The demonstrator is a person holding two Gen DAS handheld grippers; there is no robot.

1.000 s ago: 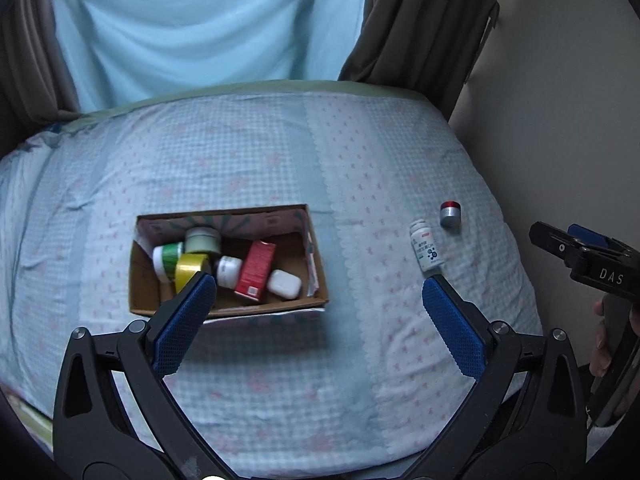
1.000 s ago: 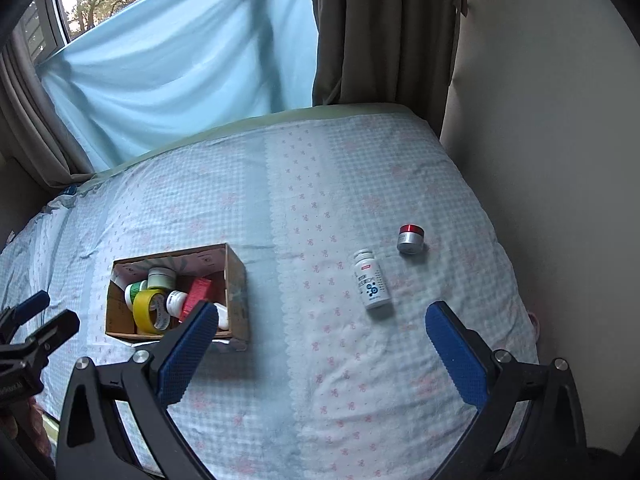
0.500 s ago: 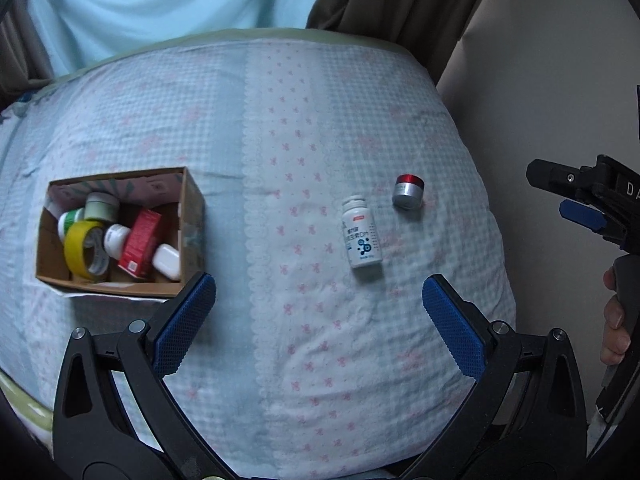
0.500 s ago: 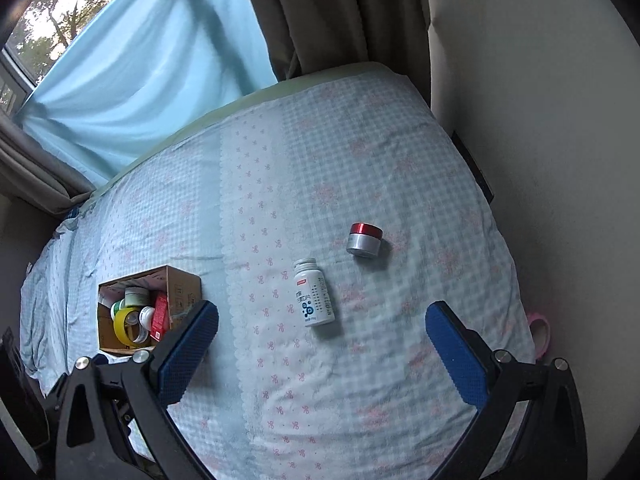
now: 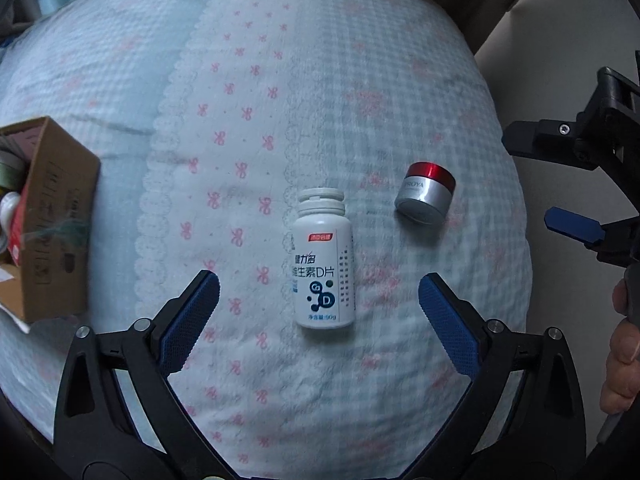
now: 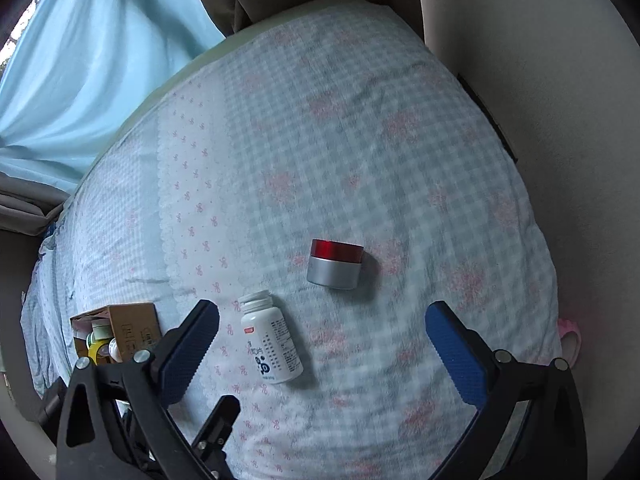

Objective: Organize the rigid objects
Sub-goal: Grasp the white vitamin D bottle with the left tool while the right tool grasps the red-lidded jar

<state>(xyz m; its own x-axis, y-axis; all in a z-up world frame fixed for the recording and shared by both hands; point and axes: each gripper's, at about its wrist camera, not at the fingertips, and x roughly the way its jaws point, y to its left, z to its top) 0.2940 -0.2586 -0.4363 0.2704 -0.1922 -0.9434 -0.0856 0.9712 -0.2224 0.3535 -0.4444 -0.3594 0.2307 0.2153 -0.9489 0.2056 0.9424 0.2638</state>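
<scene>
A white pill bottle (image 5: pixel 324 260) lies on its side on the checked bedspread, cap pointing away; it also shows in the right wrist view (image 6: pixel 270 344). A small silver jar with a red lid (image 5: pixel 426 194) lies to its right and shows in the right wrist view (image 6: pixel 335 264) too. My left gripper (image 5: pixel 319 312) is open, its fingers straddling the bottle's lower half from above, not touching. My right gripper (image 6: pixel 322 344) is open and empty, with the jar just beyond the gap between its fingers. The right gripper also shows at the right edge of the left wrist view (image 5: pixel 580 208).
A cardboard box (image 5: pixel 52 220) holding several bottles and a yellow tape roll sits at the left, seen also in the right wrist view (image 6: pixel 120 332). A wall (image 6: pixel 540 80) borders the bed on the right, curtains (image 6: pixel 80 60) at the back. The bed edge drops off near me.
Both grippers moved right and closer to the bed. The pill bottle now lies between the left fingers; the jar is nearer the right gripper. The box slid toward the left edge of both views.
</scene>
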